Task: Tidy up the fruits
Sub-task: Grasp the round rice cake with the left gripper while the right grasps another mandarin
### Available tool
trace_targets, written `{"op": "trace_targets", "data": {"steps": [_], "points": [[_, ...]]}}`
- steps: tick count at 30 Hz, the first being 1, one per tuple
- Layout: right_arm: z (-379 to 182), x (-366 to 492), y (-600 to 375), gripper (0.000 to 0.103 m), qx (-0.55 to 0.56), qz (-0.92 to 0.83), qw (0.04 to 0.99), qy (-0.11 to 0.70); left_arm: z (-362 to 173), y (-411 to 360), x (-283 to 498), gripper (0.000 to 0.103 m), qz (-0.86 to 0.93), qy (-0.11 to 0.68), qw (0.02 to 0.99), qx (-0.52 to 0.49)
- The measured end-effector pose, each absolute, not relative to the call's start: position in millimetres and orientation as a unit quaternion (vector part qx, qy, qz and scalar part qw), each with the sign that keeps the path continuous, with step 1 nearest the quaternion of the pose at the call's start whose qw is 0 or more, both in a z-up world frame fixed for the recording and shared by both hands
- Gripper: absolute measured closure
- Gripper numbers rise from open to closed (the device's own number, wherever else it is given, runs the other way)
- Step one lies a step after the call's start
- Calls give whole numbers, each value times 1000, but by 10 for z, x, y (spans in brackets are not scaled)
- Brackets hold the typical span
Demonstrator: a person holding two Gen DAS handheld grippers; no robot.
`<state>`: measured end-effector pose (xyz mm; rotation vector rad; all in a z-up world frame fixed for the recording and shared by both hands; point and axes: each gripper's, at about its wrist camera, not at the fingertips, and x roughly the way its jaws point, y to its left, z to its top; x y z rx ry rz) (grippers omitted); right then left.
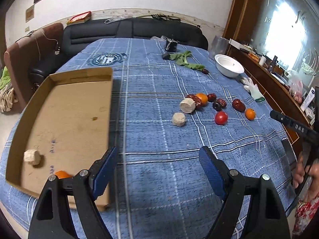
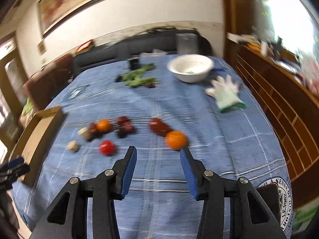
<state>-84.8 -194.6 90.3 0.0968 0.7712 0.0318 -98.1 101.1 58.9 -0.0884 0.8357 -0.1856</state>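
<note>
Left gripper (image 1: 157, 155): jaws wide apart, nothing between them, over bare blue cloth (image 1: 159, 179) just right of the box.
Right gripper (image 2: 158, 155): jaws parted at a middling width, empty; the right fingertip's tip lies just below the near orange in the picture. That view is smeared by motion.
Box (image 1: 59, 75): shallow cardboard tray at the left of the table; it holds a pale chunk (image 1: 31, 157) and an orange fruit (image 1: 61, 174), partly hidden behind the left gripper's frame.
Near orange (image 2: 176, 139): on the cloth, touching or just beside a dark red date (image 2: 159, 127).
Tomato (image 1: 221, 118): alone on the cloth, near the fruit cluster.
Cluster (image 1: 201, 99): an orange, several red dates and a dark plum-like fruit lying close together; two pale chunks (image 1: 182, 111) at its left edge.
Far end: white bowl (image 1: 229, 65), green leaves (image 1: 185, 60), white glove (image 1: 253, 88).
Person: a hand (image 1: 303, 171) at the right edge holds the right gripper's handle.
</note>
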Motion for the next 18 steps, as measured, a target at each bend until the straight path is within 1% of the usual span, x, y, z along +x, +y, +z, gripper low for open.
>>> {"op": "trace_targets", "data": {"steps": [6, 11, 15, 18], "points": [[705, -562, -2078, 54, 89, 13, 912, 399, 509, 794, -726, 21, -99, 414, 904, -36], [547, -361, -2072, 54, 64, -11, 910, 409, 435, 660, -470, 21, -104, 410, 905, -29], [461, -194, -2047, 54, 32, -30, 912, 409, 279, 535, -204, 21, -101, 422, 901, -13], [393, -122, -2082, 54, 38, -31, 908, 416, 144, 454, -32, 21, -97, 434, 896, 1]]}}
